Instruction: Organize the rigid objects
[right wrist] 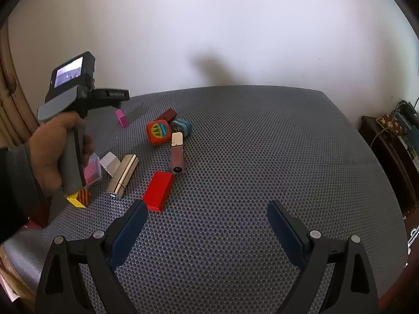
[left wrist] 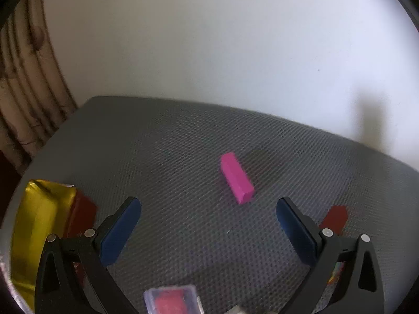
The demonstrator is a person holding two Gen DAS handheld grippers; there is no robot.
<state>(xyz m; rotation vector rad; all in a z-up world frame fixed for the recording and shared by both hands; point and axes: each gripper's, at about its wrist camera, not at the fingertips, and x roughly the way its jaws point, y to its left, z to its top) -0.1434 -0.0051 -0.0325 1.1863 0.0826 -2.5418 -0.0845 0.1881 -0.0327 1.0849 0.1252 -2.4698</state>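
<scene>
The left gripper (left wrist: pixel 208 218) tilts downward, its two blue-padded fingers (left wrist: pixel 120 231) spread wide with nothing between them. The right gripper (right wrist: pixel 207 225) tilts down likewise, its jaws also wide apart and holding nothing. From the right wrist view, a person's left hand (right wrist: pixel 56 151) wraps around the left gripper's grey handle, a dark sleeve at the wrist.

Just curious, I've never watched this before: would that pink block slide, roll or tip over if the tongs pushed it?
The pink block lies on a long flat face, so it likely won't roll or tip. It looks rigid and probably light. The dimpled grey mat may grip it, so it may drag rather than glide.
</scene>
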